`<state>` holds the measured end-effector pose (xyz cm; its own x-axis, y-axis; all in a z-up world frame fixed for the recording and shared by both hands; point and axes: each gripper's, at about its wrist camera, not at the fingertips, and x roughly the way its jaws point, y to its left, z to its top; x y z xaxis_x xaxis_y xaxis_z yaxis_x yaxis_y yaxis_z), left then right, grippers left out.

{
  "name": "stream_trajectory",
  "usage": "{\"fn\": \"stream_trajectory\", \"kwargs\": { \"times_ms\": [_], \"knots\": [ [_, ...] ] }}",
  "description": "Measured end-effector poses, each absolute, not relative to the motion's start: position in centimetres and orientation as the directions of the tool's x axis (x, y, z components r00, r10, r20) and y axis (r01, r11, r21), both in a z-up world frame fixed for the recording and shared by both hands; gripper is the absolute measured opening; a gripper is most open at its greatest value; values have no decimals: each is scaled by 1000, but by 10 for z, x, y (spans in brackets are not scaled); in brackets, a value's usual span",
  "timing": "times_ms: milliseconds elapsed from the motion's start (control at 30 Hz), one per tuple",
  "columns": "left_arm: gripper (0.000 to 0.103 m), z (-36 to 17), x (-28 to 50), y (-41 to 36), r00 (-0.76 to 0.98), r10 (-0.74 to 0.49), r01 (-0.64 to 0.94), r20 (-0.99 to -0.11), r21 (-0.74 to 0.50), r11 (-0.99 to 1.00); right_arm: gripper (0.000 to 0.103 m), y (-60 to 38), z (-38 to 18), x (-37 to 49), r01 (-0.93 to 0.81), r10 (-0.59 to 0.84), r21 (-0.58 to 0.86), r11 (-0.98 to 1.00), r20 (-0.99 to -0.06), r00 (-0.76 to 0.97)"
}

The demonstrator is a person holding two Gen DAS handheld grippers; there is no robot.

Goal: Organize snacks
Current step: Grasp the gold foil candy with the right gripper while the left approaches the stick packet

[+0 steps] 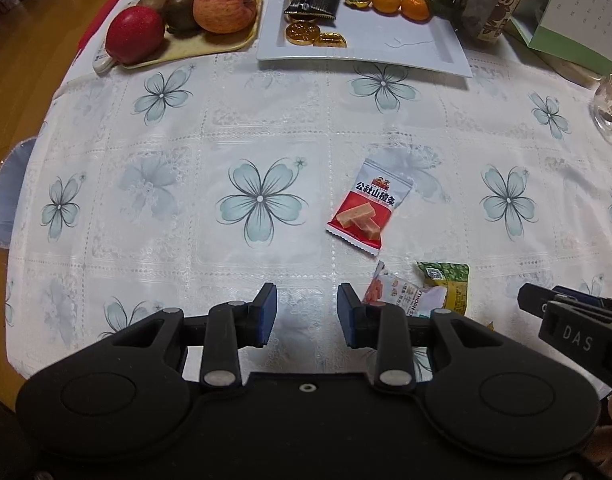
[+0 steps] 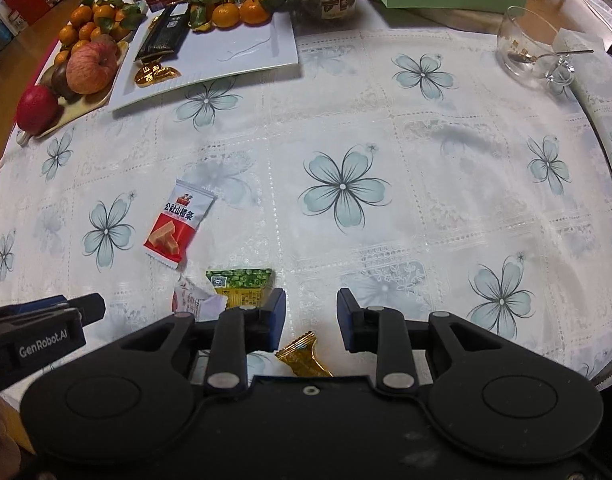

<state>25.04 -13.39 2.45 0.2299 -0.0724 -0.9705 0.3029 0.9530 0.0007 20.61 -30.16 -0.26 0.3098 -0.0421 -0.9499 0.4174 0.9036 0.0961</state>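
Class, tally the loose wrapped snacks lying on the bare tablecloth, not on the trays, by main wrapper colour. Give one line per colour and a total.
Red and white hawthorn-strip packet: 1
Green and yellow packet: 1
White and orange packet, partly hidden: 1
Gold-wrapped candy: 1
Total: 4

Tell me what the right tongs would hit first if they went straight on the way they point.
Probably the gold foil-wrapped candy, which lies between and just below the open right tongs, untouched. If it sits nearer than their line, only the white floral tablecloth is ahead; depth is unclear.
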Motion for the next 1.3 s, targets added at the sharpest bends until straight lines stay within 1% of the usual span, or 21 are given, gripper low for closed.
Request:
{"fn": "stream_trajectory", "kwargs": {
  "times_ms": [100, 233, 300, 467, 633, 767, 1000, 1300],
  "knots": [
    [42, 20, 253, -135, 219, -66, 295, -973, 1, 956, 30, -306, -12, 210, 407, -2, 115, 906, -961, 276],
    [42, 16, 256, -136, 205, -67, 284, -976, -6, 959, 30, -312, -25, 212, 394, 99, 184, 900, -969, 226],
    [42, 12, 258, -136, 192, -59, 274, -980, -4, 962, 30, -312, -32, 211, 394, 127, 198, 898, -972, 199],
    [42, 2, 260, -138, 159, -39, 264, -987, 5, 965, 30, -307, -45, 211, 403, 114, 166, 900, -982, 149],
    [42, 0, 264, -137, 126, -71, 270, -989, -35, 962, 30, -306, -54, 210, 408, 121, 164, 898, -984, 130],
    [42, -2, 265, -137, 119, -74, 270, -990, -39, 962, 31, -303, -64, 211, 410, 101, 135, 902, -990, 102],
    [42, -8, 267, -137, 86, -80, 272, -993, -53, 961, 33, -298, -71, 214, 411, 122, 149, 900, -988, 90],
    [42, -9, 268, -137, 66, -105, 270, -992, -83, 959, 35, -281, -80, 214, 399, 89, 97, 912, -995, 40]
  ]
}}
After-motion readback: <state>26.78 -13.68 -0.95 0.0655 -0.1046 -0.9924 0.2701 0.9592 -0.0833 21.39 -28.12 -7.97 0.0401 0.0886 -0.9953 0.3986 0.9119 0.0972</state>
